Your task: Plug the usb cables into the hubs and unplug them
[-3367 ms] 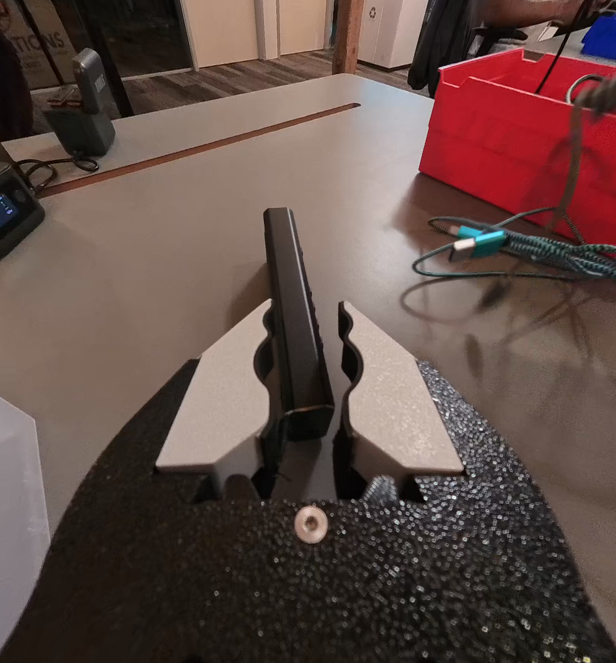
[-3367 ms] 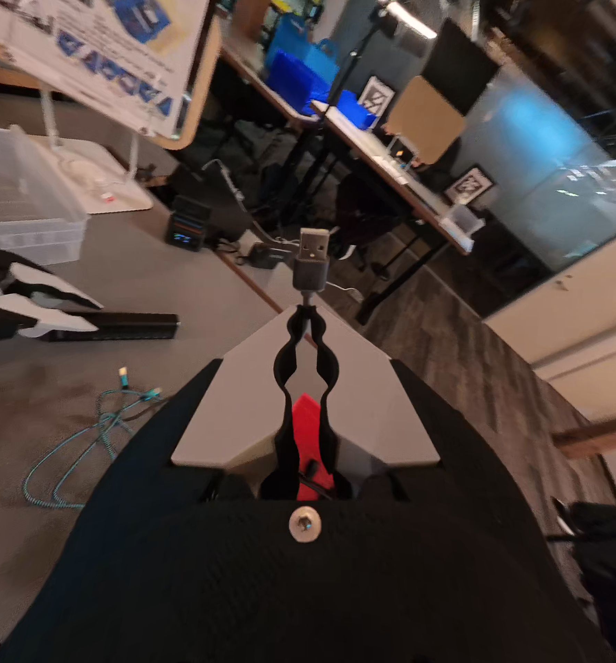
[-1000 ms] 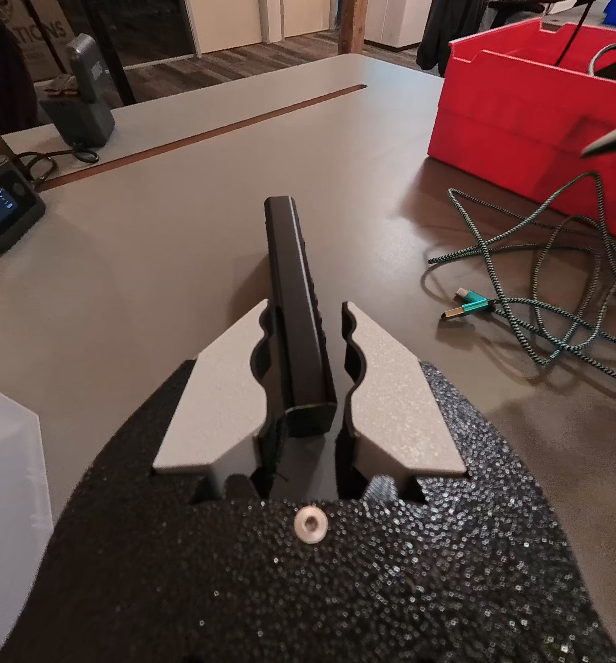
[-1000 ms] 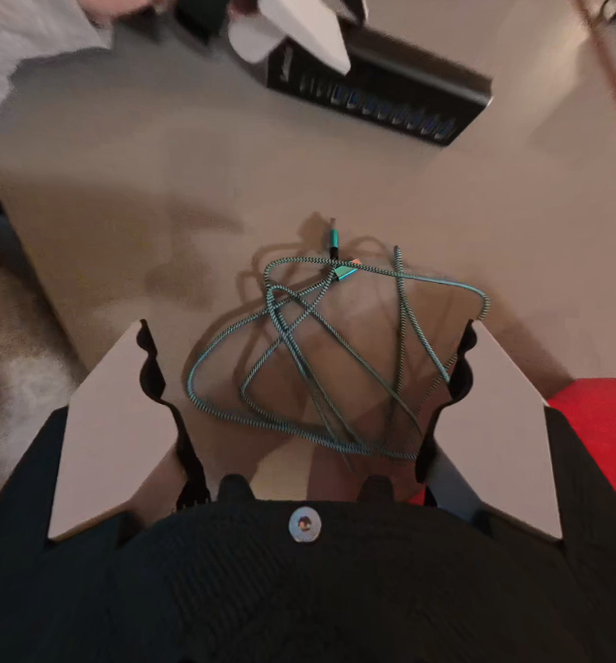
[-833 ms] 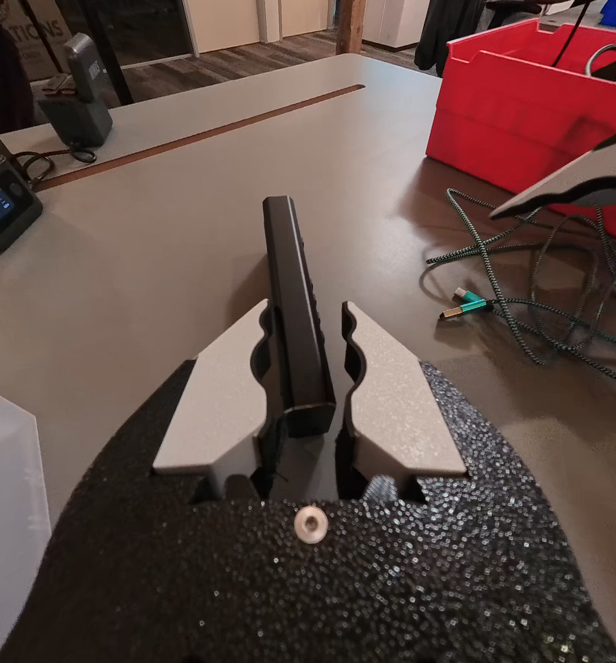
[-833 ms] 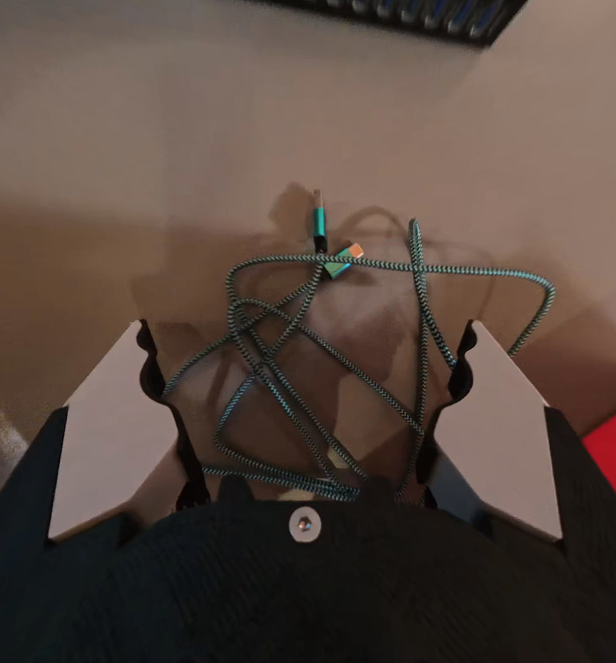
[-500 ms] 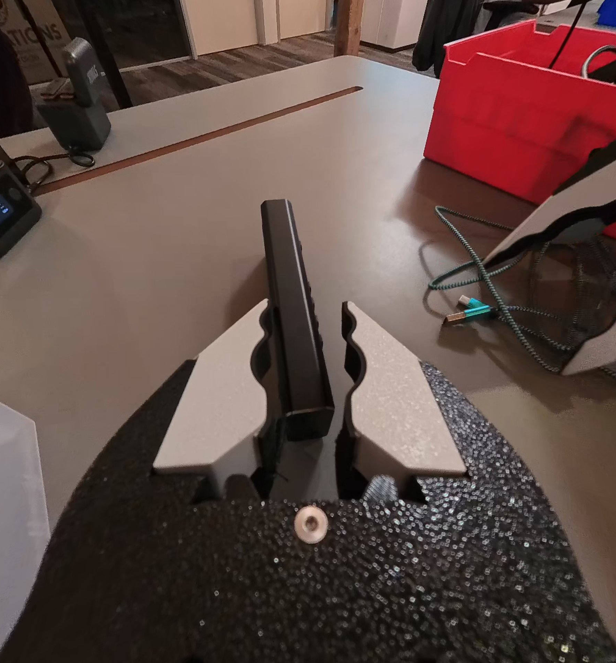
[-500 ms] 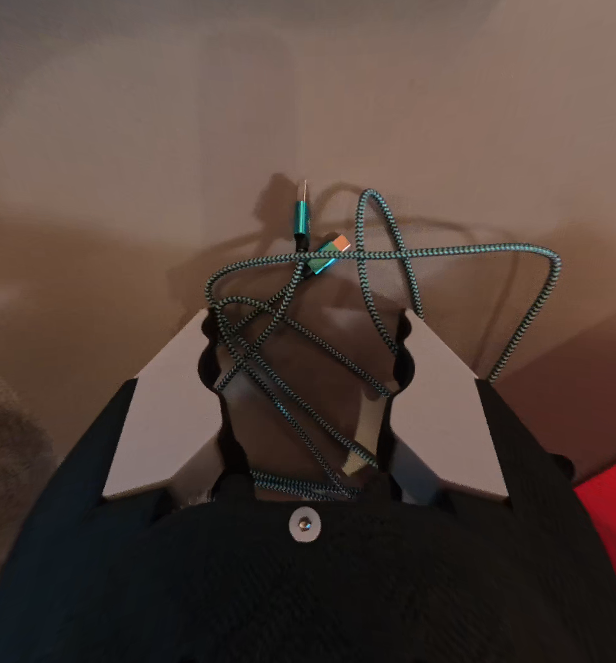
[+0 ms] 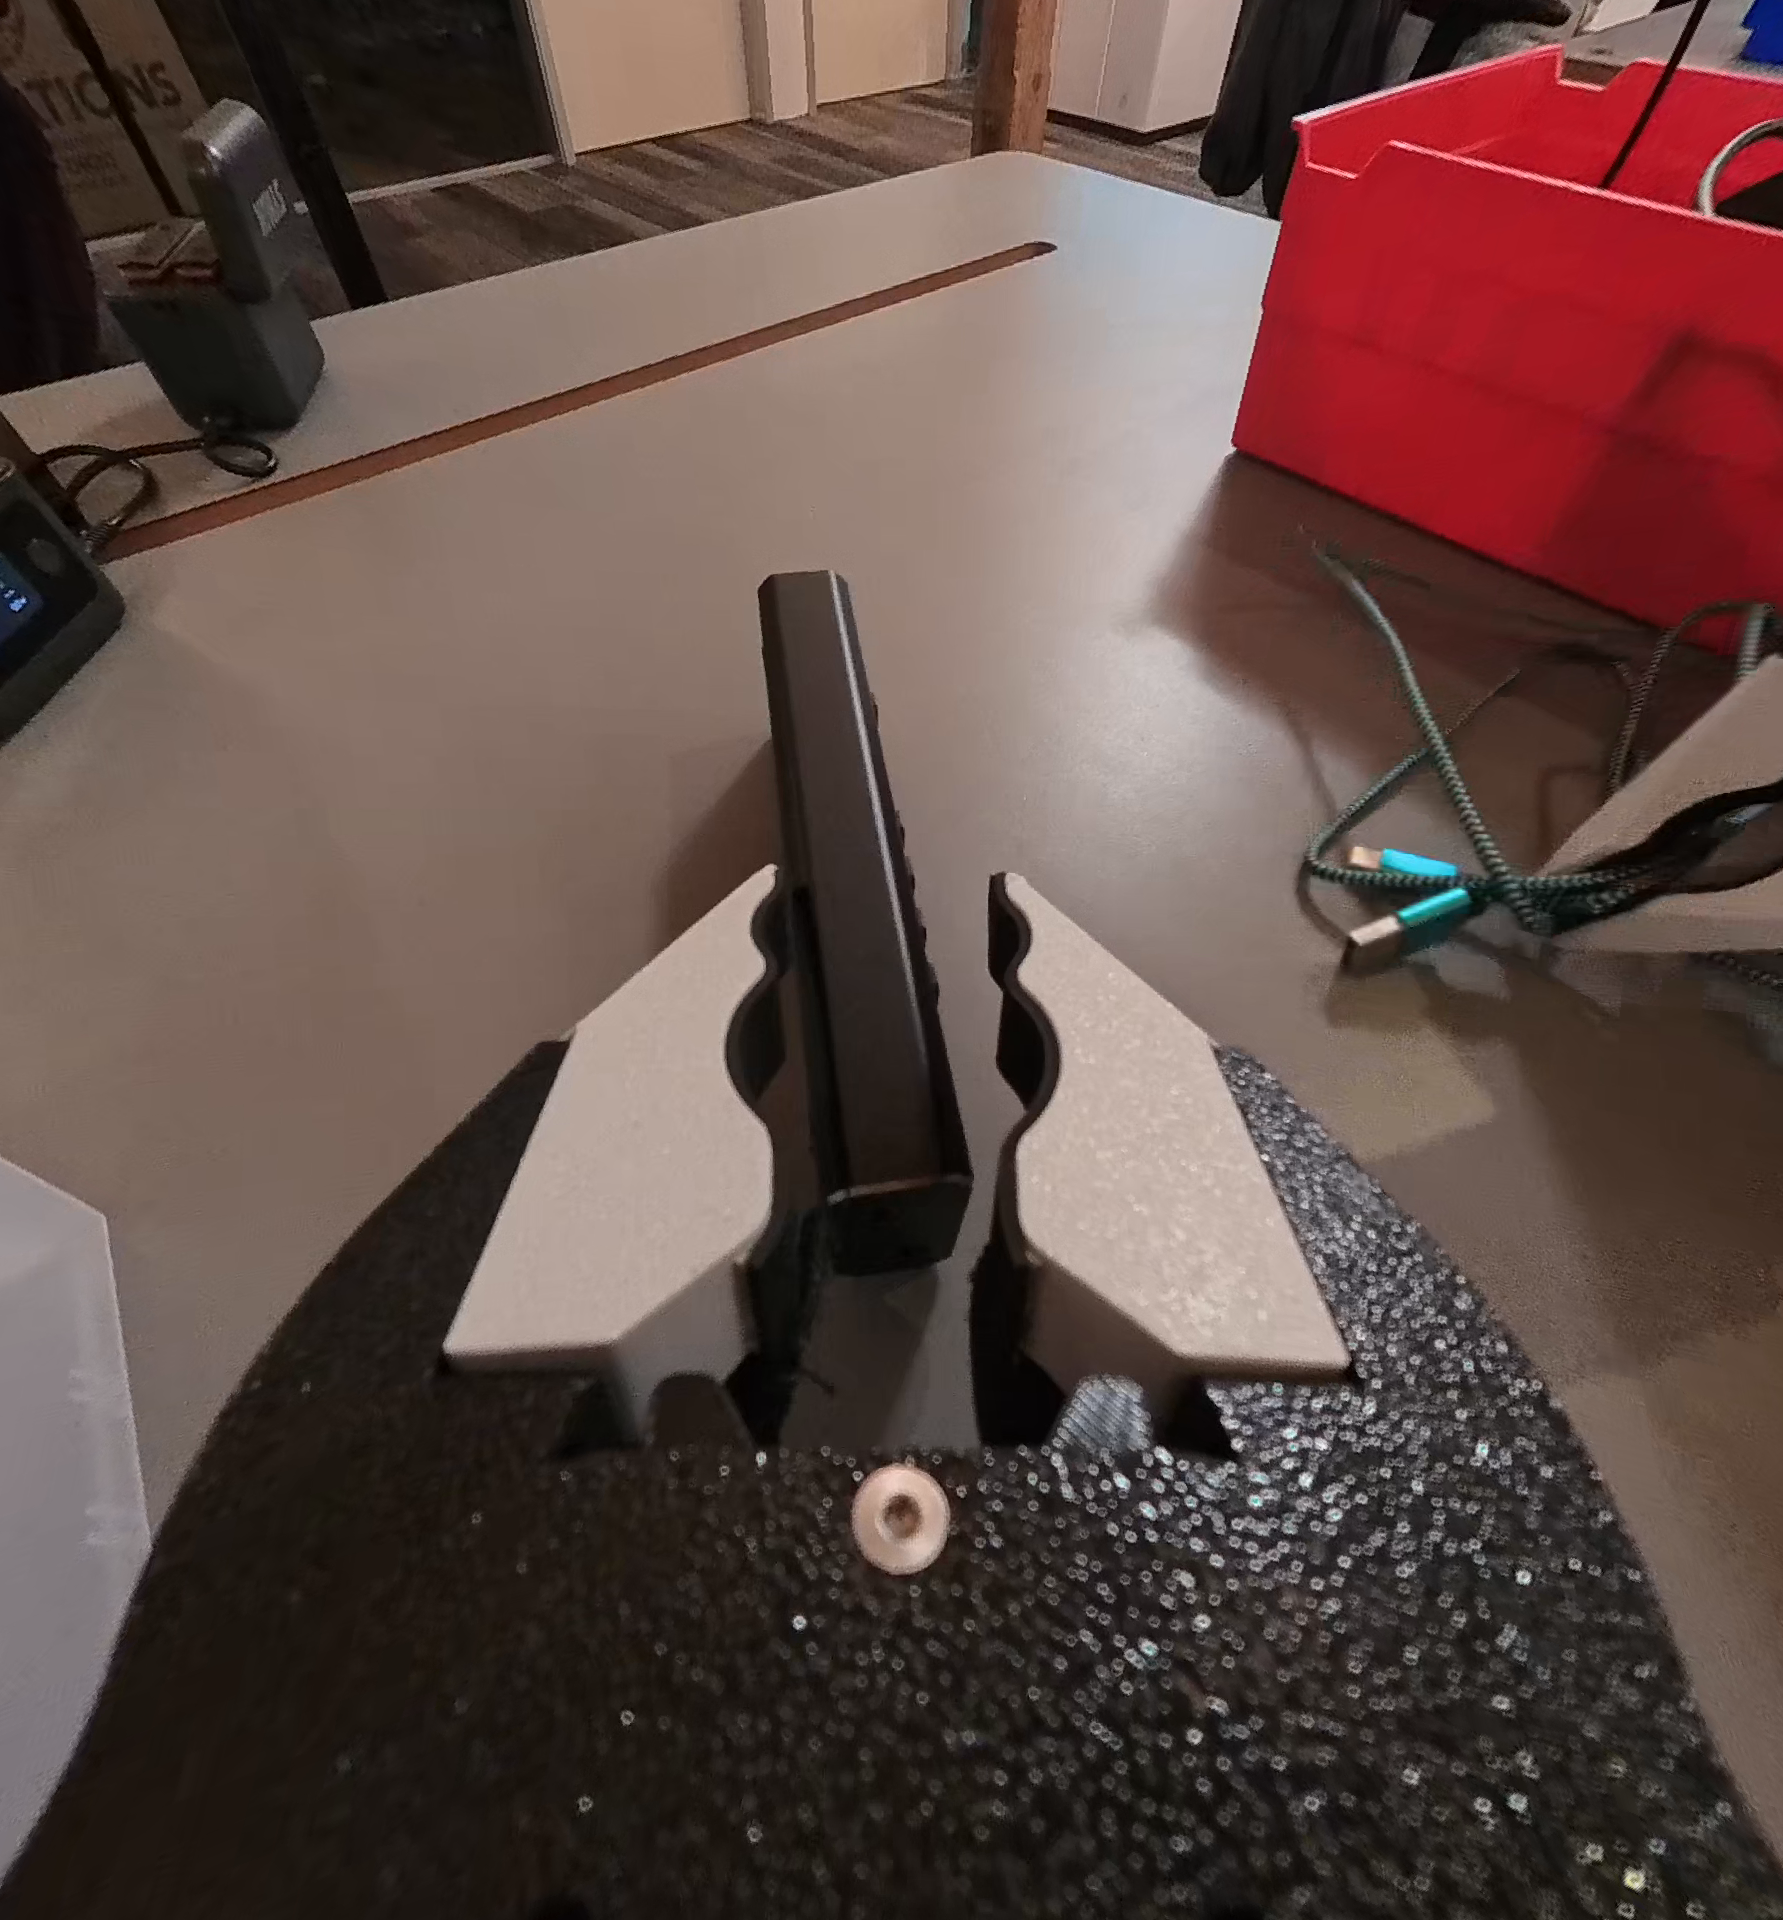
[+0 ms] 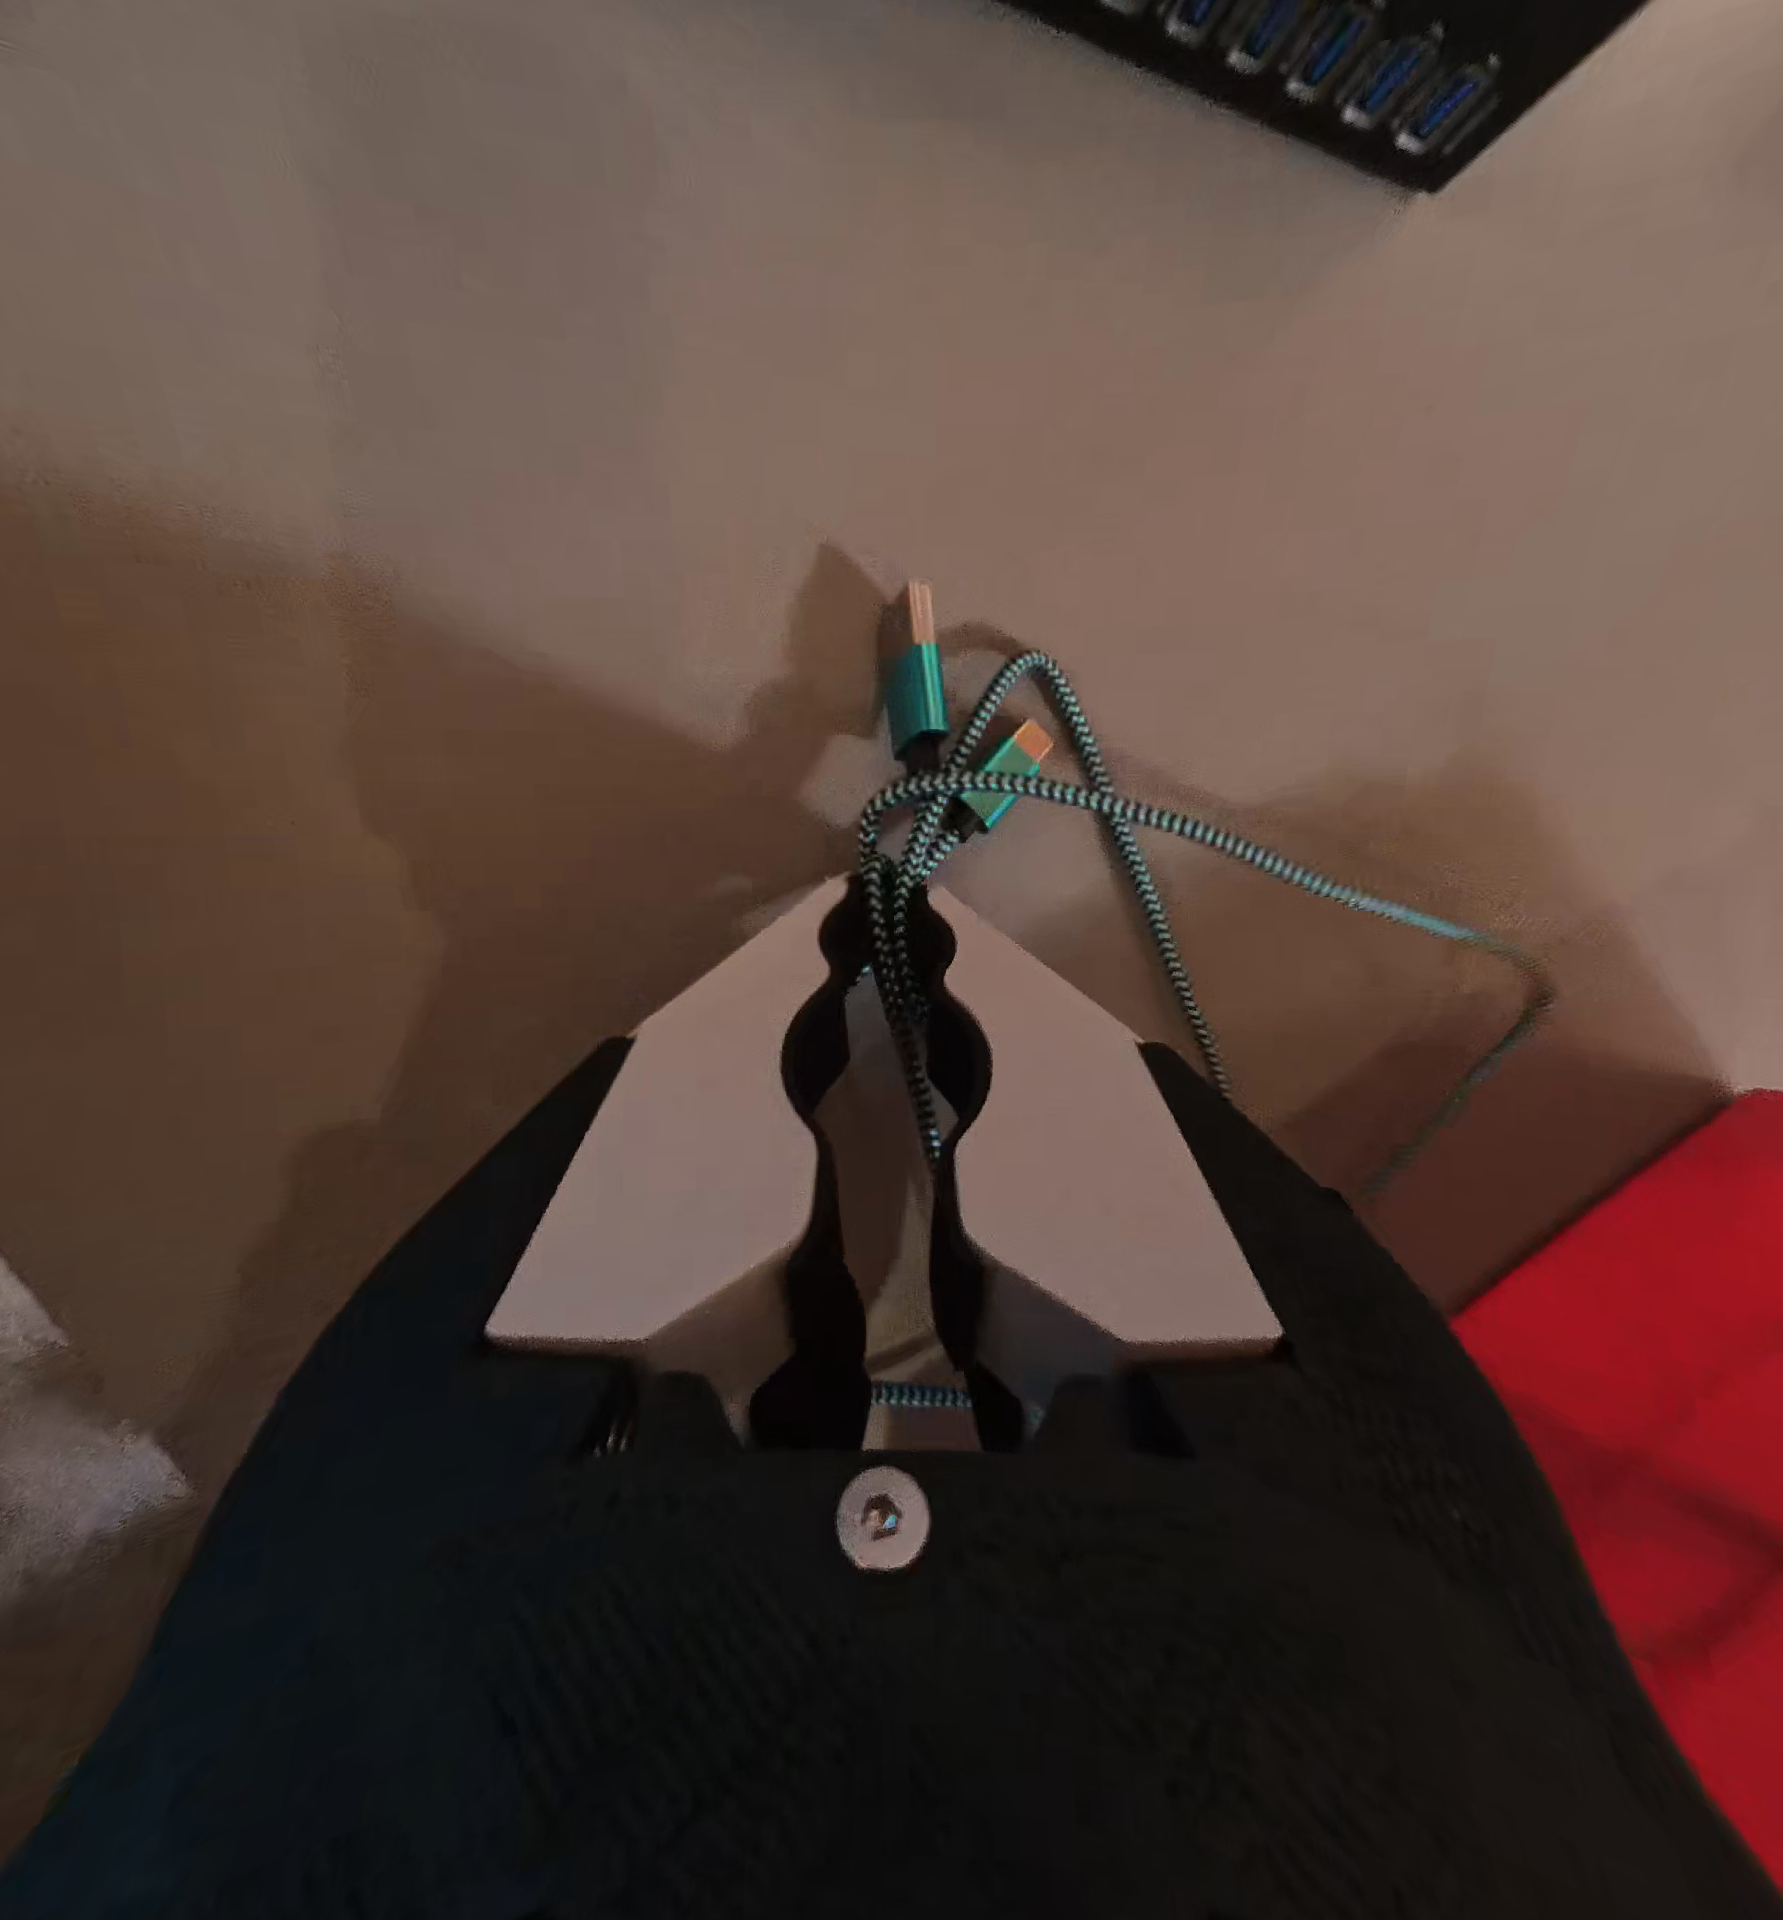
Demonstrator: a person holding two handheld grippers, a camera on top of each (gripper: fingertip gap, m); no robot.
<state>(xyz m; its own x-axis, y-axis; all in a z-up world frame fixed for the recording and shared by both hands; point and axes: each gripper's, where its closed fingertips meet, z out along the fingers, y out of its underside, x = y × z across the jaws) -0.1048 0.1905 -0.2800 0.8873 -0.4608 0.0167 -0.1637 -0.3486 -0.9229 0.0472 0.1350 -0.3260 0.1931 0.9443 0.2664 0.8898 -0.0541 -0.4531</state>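
Right wrist view: the right tool (image 10: 892, 914), pinched nearly closed on bunched strands of the teal braided USB cable (image 10: 1157, 831), leaves its USB-A plug (image 10: 913, 675) pointing ahead toward the black hub (image 10: 1386, 94), which the left tool (image 9: 882, 1039) clamps lengthwise on the desk (image 9: 451, 779).

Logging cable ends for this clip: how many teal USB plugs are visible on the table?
2. The larger plug lies just beyond the right gripper, pointing toward the hub. The smaller plug lies beside it, crossed by the braided cable. Others may be hidden.
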